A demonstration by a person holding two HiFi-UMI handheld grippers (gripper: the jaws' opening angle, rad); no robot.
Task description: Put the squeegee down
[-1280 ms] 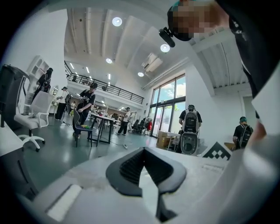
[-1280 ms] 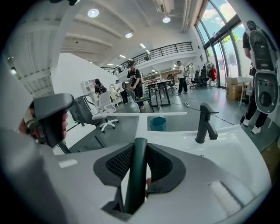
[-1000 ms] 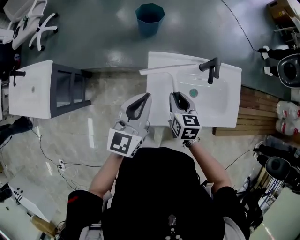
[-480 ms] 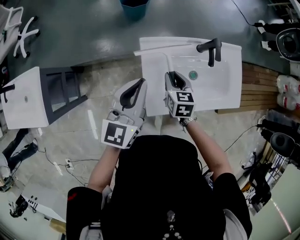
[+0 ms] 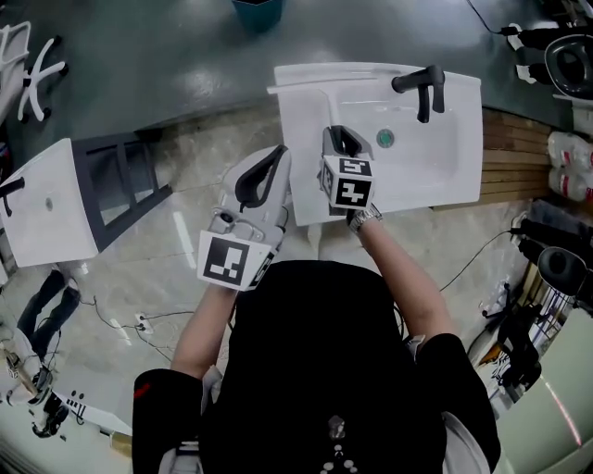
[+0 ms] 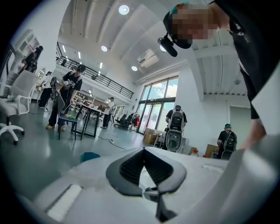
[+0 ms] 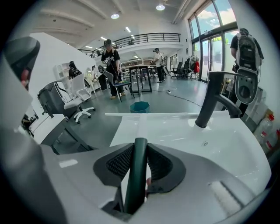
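Right gripper view: squeegee between tight fingers

Squeegee above sink, left of faucet

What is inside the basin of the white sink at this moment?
The round drain shows in the sink. The right gripper, shut on the squeegee, hangs over the basin and covers its near left part.

Bright, even; daylight via windows + ceiling spots. Glare on floor. Gripper views: fisheye warp, black vignette at edges; left gripper body soft nr lens.
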